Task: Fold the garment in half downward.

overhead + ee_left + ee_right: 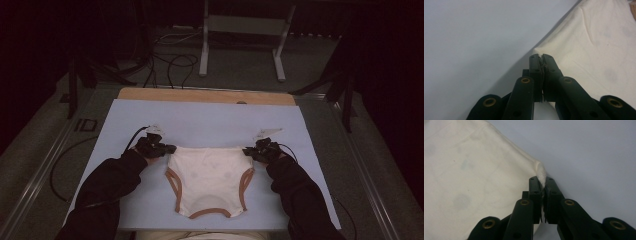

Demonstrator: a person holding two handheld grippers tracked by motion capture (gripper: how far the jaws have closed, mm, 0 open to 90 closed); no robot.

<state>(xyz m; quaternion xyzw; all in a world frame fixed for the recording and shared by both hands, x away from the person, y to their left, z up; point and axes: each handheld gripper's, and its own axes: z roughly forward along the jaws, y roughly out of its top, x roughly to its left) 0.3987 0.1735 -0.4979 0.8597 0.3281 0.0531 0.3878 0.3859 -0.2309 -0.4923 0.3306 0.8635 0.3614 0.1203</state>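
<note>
The garment (209, 182), cream with brown trim, lay flat on the pale blue tabletop (210, 120); its faint print was too dim to make out. The left gripper (169, 148) was clamped on the upper left corner, the right gripper (248, 151) pinched the upper right corner, cloth bunched between its jaws.

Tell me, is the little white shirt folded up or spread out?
Spread out. The cream cloth garment with brown trim lies flat on the pale blue table sheet, with no layer turned over.
</note>
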